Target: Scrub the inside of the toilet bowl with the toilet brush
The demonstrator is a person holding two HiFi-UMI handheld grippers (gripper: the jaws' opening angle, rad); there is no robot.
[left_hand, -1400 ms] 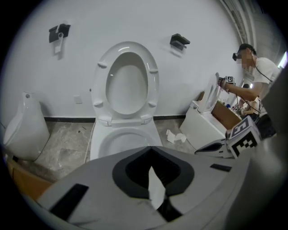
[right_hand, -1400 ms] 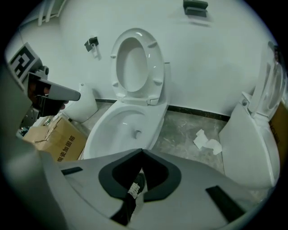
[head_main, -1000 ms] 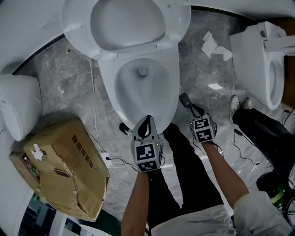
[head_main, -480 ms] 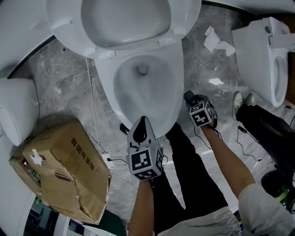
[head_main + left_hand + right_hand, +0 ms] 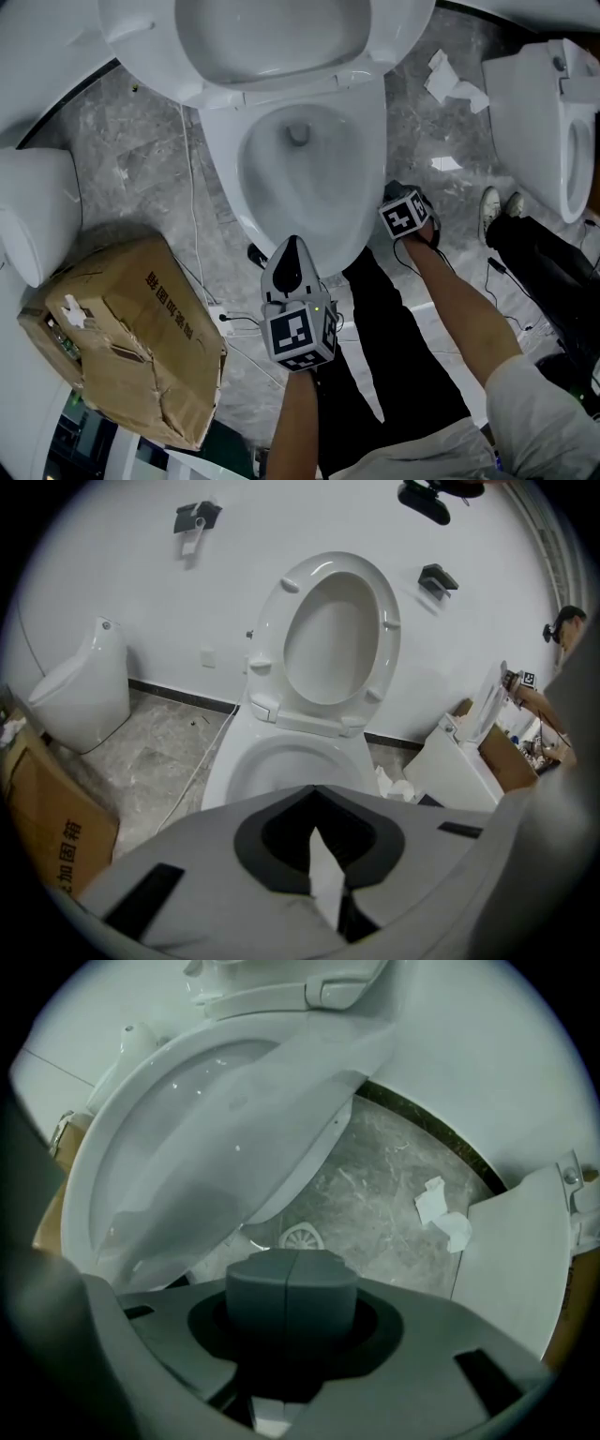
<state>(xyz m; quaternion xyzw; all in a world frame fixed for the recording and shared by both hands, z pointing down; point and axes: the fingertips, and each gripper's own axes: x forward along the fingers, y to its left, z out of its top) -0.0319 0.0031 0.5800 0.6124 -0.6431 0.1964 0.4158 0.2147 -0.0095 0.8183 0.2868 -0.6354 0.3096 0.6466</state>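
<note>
In the head view the toilet bowl is seen lengthwise up the picture, narrow front towards the person, seat raised; only a drain hole is seen inside. Chinese characters are printed on the cardboard box. In the left gripper view the left gripper is clenched, empty. In the right gripper view the right gripper, beside the bowl, has just been closing: pads touching, nothing between
</note>
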